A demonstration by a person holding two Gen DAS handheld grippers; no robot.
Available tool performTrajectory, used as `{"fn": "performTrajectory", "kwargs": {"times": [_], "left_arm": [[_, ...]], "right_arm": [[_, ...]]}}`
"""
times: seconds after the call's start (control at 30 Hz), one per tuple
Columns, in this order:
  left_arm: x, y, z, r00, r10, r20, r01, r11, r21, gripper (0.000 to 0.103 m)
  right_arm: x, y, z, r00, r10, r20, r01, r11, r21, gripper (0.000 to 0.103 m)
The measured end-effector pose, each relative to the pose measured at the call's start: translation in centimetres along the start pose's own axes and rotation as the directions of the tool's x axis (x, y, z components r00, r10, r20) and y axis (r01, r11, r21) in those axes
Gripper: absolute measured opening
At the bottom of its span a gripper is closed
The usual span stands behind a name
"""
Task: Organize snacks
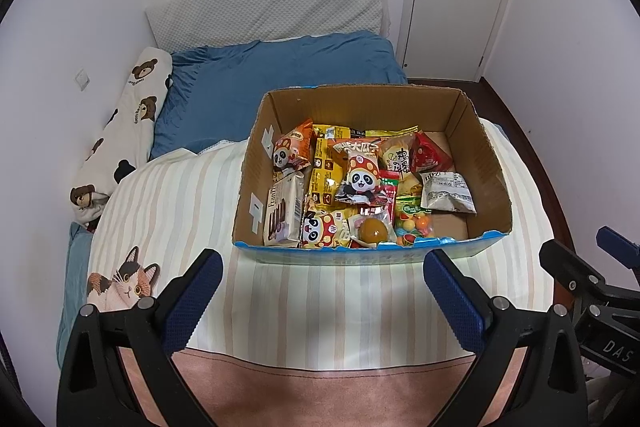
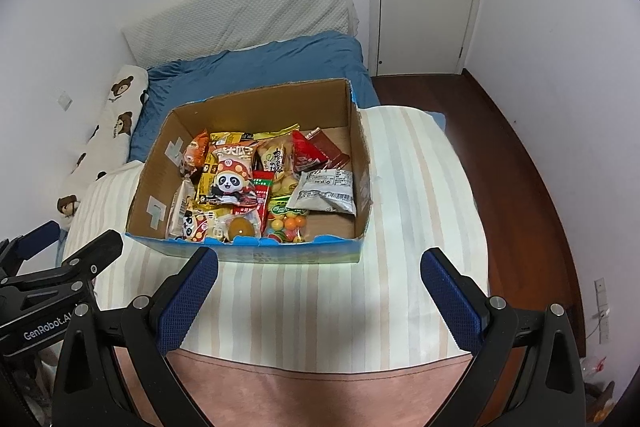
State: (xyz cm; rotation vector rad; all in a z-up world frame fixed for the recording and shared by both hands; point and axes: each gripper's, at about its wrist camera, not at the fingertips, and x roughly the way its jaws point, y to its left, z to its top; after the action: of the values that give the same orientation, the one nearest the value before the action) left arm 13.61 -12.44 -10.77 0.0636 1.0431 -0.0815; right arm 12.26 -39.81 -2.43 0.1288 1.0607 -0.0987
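Both grippers hang over the striped blanket (image 1: 320,307) with their jaws spread wide and nothing between them. The left gripper (image 1: 322,267) points at the cardboard box (image 1: 486,163), which sits just ahead of its fingertips — the near blue rim lies close beyond the tips without touching them. The right gripper (image 2: 319,265) faces the same box from a little further right, so the box falls ahead and slightly left of its jaws.

The box is open at the top and packed with snacks on its left and middle. A panda packet (image 1: 357,183) lies on top near the centre, a grey packet (image 1: 448,193) rests toward the right, and a bag of coloured candy balls (image 1: 414,223) lies against the near wall. Beyond the box lie a blue duvet (image 1: 280,75) and a bear-print pillow (image 1: 124,131).
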Motion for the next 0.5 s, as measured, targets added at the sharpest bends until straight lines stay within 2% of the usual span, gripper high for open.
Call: {"fn": "performTrajectory", "kwargs": {"times": [0.5], "left_arm": [[-0.35,0.03,0.0,1.0,-0.001,0.002,0.001,1.0,-0.001,0.103]], "right_arm": [[-0.25,-0.03,-0.18,1.0,0.006,0.009,-0.006,1.0,0.007,0.103]]}}
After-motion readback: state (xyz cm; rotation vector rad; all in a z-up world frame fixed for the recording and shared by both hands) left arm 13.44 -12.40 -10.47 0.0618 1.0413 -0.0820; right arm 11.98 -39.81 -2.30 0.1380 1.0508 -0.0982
